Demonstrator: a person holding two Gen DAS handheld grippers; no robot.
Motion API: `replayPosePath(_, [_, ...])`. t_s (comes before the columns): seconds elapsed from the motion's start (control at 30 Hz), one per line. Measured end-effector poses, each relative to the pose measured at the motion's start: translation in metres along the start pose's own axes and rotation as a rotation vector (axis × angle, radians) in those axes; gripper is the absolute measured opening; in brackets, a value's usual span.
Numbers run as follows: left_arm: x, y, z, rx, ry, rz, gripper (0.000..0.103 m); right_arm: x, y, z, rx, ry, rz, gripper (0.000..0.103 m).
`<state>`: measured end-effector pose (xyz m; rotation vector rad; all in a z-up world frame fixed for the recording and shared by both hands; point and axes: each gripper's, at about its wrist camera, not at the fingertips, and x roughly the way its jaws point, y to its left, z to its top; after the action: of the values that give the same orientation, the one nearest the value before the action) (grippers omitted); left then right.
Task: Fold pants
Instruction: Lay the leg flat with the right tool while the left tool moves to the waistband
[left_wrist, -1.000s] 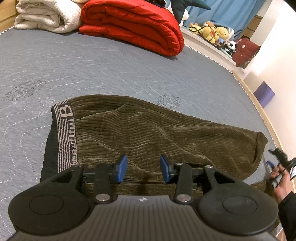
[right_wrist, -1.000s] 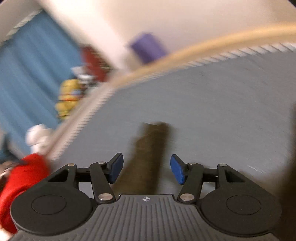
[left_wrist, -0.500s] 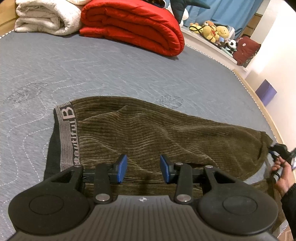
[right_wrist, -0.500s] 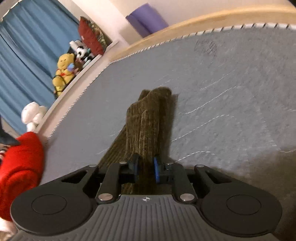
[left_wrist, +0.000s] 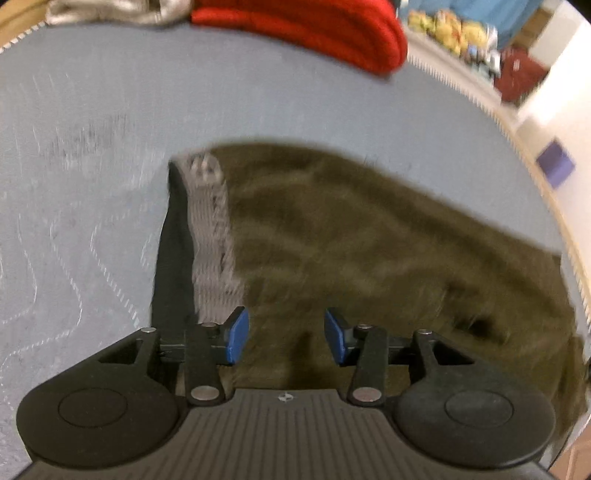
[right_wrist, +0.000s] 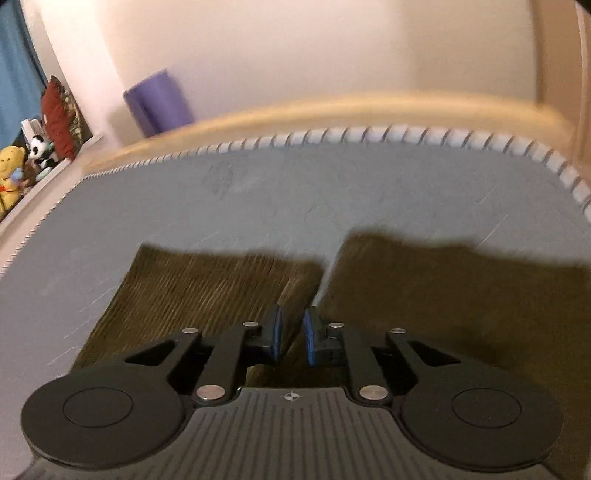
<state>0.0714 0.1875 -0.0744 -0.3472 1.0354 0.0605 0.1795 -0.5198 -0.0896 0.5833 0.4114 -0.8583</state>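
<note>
Olive-brown corduroy pants, grey-banded waist, spread flat on grey quilted mattress near its right edge; right gripper clamped on fabric fold; left gripper spread apart above cloth, holding nothing.

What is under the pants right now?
The pants lie on the grey mattress, which shows all around them. Anything beneath the cloth itself is covered, so I cannot tell.

Olive ribbed pants, grey waistband, grey quilted mattress
</note>
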Motion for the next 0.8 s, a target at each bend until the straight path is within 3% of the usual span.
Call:
replayPosePath(0.07, [0.015,0.012,-0.011,0.050,0.088,0.037,0.045,-0.029,0.003,0.005,-0.062,-0.056,0.080,0.027])
replayPosePath(0.13, [0.013,0.017,-0.017,0.092,0.087,0.030,0.040,-0.057,0.007,0.008,-0.093,-0.071,0.163,0.035])
replayPosePath(0.2, [0.002,0.024,-0.017,0.063,0.074,0.037,0.040,-0.090,0.009,0.007,-0.115,-0.060,0.264,0.044])
replayPosePath(0.27, [-0.016,0.031,-0.018,0.025,0.023,0.037,0.044,-0.123,0.018,0.003,-0.142,-0.042,0.368,0.050])
replayPosePath(0.37, [-0.036,0.038,-0.020,0.016,-0.036,0.032,0.060,-0.174,0.028,-0.013,-0.229,0.008,0.531,0.058])
replayPosePath(0.43, [-0.037,0.041,-0.023,0.031,-0.029,0.051,0.073,-0.202,0.035,-0.031,-0.321,0.053,0.634,0.065])
replayPosePath(0.47, [-0.034,0.043,-0.026,0.042,-0.018,0.068,0.073,-0.213,0.039,-0.042,-0.371,0.075,0.685,0.069])
replayPosePath(0.67, [-0.017,0.053,-0.044,0.106,0.036,0.116,0.080,-0.256,0.069,-0.127,-0.768,0.207,0.942,0.069])
replayPosePath(0.8, [-0.008,0.053,-0.049,0.122,0.068,0.101,0.084,-0.289,0.079,-0.180,-1.050,0.173,1.052,0.066])
